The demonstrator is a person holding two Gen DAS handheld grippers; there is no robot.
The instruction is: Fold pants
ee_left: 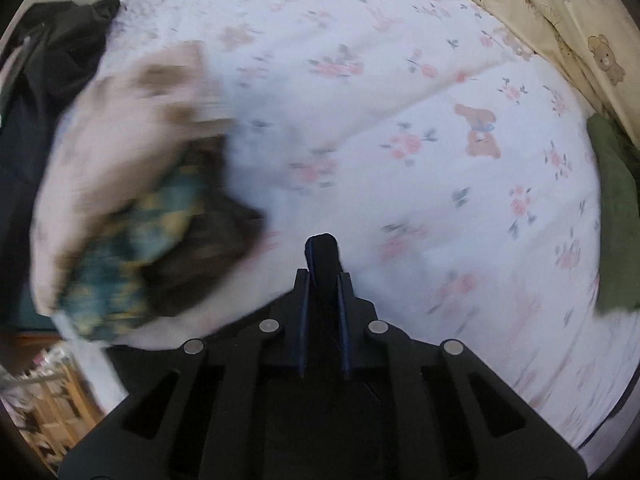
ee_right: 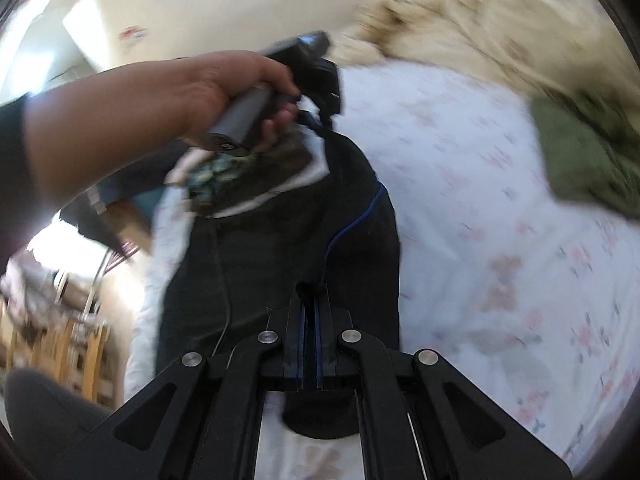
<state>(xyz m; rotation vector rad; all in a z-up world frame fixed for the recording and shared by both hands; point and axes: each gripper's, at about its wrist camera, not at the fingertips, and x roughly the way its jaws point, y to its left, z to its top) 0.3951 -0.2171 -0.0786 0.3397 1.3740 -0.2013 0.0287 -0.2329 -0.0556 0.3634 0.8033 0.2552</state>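
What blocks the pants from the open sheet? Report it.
Nothing visible. The pants, clamped in the left gripper and right gripper, hang over bare floral sheet; a green cloth and a patterned bundle lie at its edges.

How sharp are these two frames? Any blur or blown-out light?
Left wrist: pillow smeared by motion, bedsheet fairly sharp. Right wrist: blur throughout, window blown out, dark pants and green cloth soft.

I count 1 pair of black pants (ee_right: 280,240) and 1 green cloth (ee_right: 580,152). My 2 grippers, left (ee_left: 323,248) and right (ee_right: 311,292), and 1 floral bedsheet (ee_left: 400,100).
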